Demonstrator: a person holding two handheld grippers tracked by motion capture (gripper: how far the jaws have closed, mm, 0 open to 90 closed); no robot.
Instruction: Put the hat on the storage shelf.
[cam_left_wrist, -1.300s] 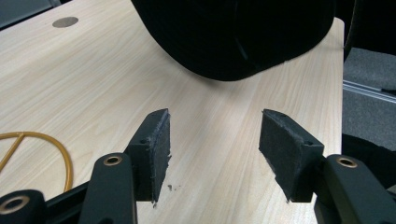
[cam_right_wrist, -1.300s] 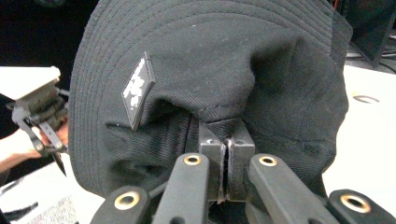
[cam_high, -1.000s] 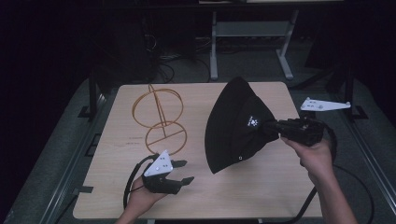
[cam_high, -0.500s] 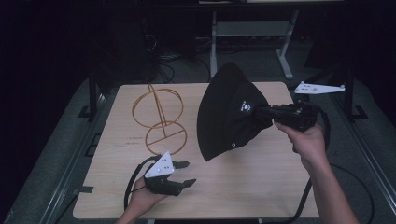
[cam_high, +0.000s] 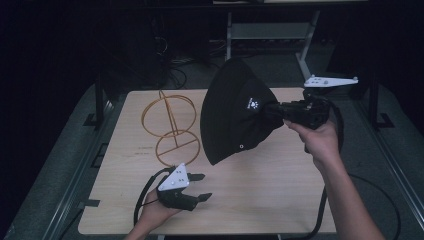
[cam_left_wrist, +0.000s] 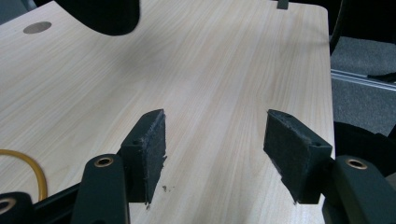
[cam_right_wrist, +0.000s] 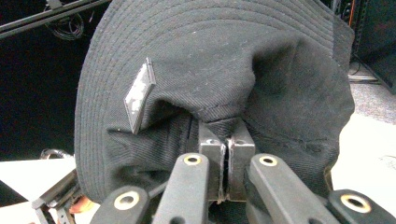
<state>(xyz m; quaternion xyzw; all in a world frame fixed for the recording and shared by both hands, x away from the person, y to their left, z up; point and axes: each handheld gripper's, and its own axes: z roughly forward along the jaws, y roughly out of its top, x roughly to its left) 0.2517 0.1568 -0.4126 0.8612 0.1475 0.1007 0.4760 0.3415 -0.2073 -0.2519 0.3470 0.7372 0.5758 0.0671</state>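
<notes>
Your right gripper (cam_high: 272, 111) is pinched tight on the crown fabric of the black bucket hat (cam_high: 235, 112); in the right gripper view the jaws meet with cloth bunched just above the pads (cam_right_wrist: 227, 140). You hold the hat in the air over the far right part of the table (cam_high: 270, 185), brim toward the left, small white logo facing up. A small grey tag (cam_right_wrist: 138, 95) sticks out of the hat's fold.

Your left gripper (cam_high: 196, 187) sits low at the near edge, jaws spread wide, nothing between them. The left gripper view shows bare wood between the pads (cam_left_wrist: 152, 147).

The orange wire stand (cam_high: 170, 131), two rings on a rod, is on the table just left of the hat, beyond your left gripper. Cables trail from both grippers.
</notes>
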